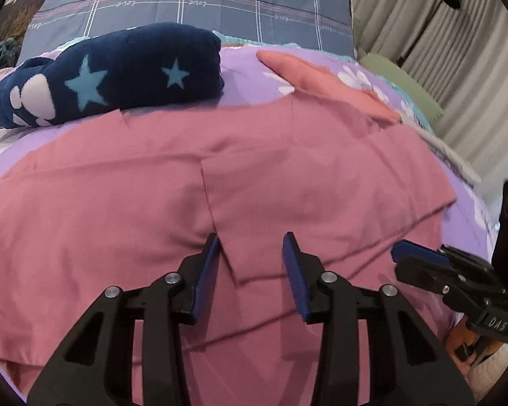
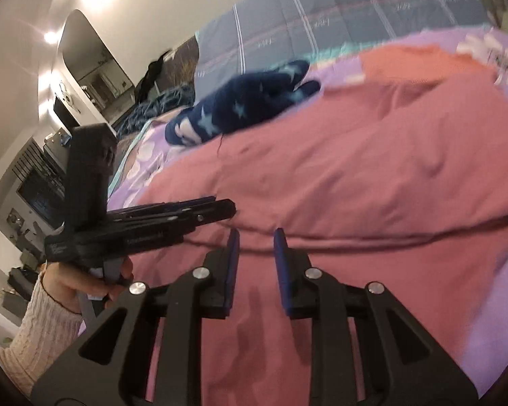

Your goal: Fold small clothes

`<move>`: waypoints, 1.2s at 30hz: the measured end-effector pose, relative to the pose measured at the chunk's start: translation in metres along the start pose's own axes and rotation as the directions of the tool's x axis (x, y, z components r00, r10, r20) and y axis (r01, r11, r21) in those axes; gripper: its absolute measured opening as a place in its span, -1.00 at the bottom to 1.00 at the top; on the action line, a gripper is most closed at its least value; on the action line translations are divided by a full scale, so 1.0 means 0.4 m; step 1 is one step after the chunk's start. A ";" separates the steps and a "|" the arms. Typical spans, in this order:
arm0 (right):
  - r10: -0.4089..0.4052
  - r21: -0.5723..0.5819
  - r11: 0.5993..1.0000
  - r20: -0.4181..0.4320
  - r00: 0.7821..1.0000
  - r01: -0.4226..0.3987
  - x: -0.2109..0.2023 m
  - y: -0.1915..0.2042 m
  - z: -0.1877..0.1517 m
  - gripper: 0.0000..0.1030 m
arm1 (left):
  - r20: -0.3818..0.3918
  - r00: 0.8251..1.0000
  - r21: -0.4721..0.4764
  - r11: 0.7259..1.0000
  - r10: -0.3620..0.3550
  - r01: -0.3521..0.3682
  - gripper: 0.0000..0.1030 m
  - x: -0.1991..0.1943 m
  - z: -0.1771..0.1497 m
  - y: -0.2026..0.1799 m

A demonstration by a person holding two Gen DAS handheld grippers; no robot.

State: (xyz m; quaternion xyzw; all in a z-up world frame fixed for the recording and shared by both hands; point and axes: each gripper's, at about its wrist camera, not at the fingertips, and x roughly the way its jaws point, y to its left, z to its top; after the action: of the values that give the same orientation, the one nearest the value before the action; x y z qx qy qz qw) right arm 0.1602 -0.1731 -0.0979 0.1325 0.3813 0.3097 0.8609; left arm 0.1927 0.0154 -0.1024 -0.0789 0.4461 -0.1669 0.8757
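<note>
Left gripper (image 1: 250, 243) hovered, fingers apart and empty, over pink garment (image 1: 152, 176) on bed; navy star-patterned sock (image 1: 118, 74) lay beyond.

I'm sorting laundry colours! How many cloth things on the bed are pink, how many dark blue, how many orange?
Pink: 1, the big pink garment
Dark blue: 1, the star-patterned bundle
Orange: 1, the small orange piece
Total: 3

Ahead, 12 o'clock: I see flat pink garment (image 1: 220, 176), open passage.
10 o'clock: navy star-patterned bundle (image 1: 111, 74) blocks my way.
3 o'clock: right tongs (image 1: 398, 253) crowd my left tongs (image 1: 250, 253).
</note>
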 end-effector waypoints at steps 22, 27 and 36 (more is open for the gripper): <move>-0.053 0.192 0.979 -0.048 0.997 0.062 0.037 -0.113 -0.015 -0.85 | 0.245 0.935 -0.026 0.966 0.256 -0.257 -0.97 -0.388 -0.003 0.132; -0.055 0.190 0.980 -0.049 0.997 0.064 0.029 -0.116 -0.019 -0.84 | 0.169 0.939 -0.098 0.953 0.301 -0.288 -0.97 -0.360 -0.078 0.235; -0.055 0.190 0.980 -0.049 0.997 0.063 0.028 -0.115 -0.018 -0.84 | 0.046 0.912 -0.116 0.909 0.407 -0.400 -0.47 -0.284 -0.143 0.301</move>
State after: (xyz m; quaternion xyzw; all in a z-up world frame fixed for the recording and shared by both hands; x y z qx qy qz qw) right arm 0.1805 -0.2014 -0.1308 0.1963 0.4318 0.2487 0.8445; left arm 0.1112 0.1696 -0.0849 -0.0361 0.4302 0.0437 0.9009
